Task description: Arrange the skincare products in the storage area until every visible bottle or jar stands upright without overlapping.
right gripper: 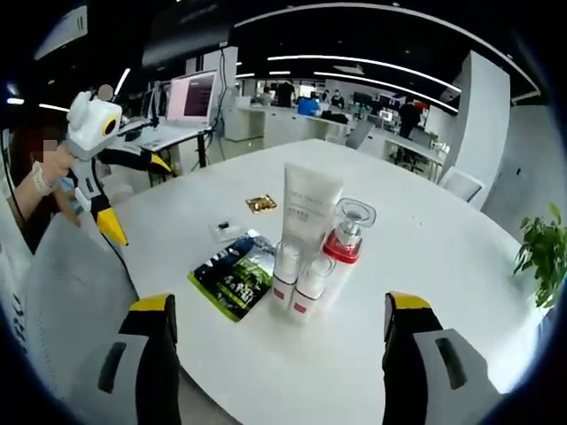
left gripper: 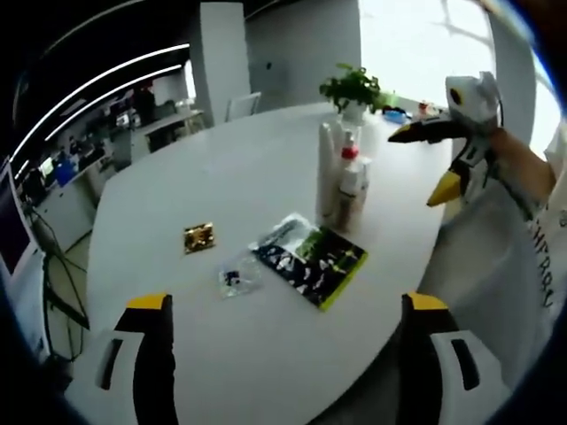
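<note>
Both my grippers are released and carrying nothing: the left gripper point(left gripper: 283, 332) has its jaws spread wide over the near table edge, and the right gripper point(right gripper: 279, 332) is spread likewise, facing the cluster from the opposite side. The skincare products stand together near the middle of the white table point(right gripper: 443, 257): a tall white tube point(right gripper: 307, 205) upright on its cap, a clear-capped bottle with a red collar point(right gripper: 344, 241) just beside it, and two small white bottles point(right gripper: 299, 279) in front, touching or nearly so. All look upright from here; I judge them packed this tightly because they are grouped as one storage spot, though whether any lean on each other I cannot tell. Flat on the table near the cluster lie a green-and-black sachet point(left gripper: 310, 259), a small clear packet point(left gripper: 237, 277) and a gold packet point(left gripper: 199, 236), each apart from the bottles. I judge both grippers are held back and open because no grasp is underway. Surface: smooth, white, rounded edge. Room: open office, ceiling strip lights, desks with monitors, a potted plant point(left gripper: 353, 88) at the far table edge, bright window behind.
</note>
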{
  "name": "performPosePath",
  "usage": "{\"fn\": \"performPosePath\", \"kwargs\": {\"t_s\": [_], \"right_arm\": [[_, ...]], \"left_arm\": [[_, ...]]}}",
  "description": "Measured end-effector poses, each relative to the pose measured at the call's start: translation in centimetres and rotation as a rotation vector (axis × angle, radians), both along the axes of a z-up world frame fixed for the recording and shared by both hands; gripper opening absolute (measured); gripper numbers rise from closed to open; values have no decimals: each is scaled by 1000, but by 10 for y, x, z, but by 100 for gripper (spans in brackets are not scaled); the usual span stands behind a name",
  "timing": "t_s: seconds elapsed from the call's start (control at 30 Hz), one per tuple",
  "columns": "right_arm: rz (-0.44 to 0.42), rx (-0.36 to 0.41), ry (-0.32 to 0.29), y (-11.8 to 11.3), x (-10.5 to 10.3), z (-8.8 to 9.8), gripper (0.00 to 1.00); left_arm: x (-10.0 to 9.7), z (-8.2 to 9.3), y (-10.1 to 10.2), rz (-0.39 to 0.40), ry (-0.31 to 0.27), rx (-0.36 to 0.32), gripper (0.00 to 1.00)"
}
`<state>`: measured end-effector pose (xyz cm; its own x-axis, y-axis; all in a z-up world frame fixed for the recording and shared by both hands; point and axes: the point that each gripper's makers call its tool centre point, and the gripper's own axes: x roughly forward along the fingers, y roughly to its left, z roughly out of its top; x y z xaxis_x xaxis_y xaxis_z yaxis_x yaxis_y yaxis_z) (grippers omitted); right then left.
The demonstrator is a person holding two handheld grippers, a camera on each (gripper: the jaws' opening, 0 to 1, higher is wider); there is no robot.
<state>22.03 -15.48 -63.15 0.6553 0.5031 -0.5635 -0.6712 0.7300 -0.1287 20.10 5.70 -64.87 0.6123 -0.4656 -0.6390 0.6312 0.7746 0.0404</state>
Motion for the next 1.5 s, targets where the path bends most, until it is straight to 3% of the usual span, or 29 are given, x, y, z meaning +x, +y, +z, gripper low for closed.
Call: {"fn": "performPosePath", "kwargs": {"t_s": [0.47,1.0,1.5], "right_arm": [[24,8,-5,6,-2,8,99],[115,40,-24,31,-9,26,99],[202,99,1,55,-15,24,75]], "left_arm": [[-1,-3,-1,5,14,-16,99],[21,-22,0,13,37,16,99],[43,-36,0,16,86,26,99]]}}
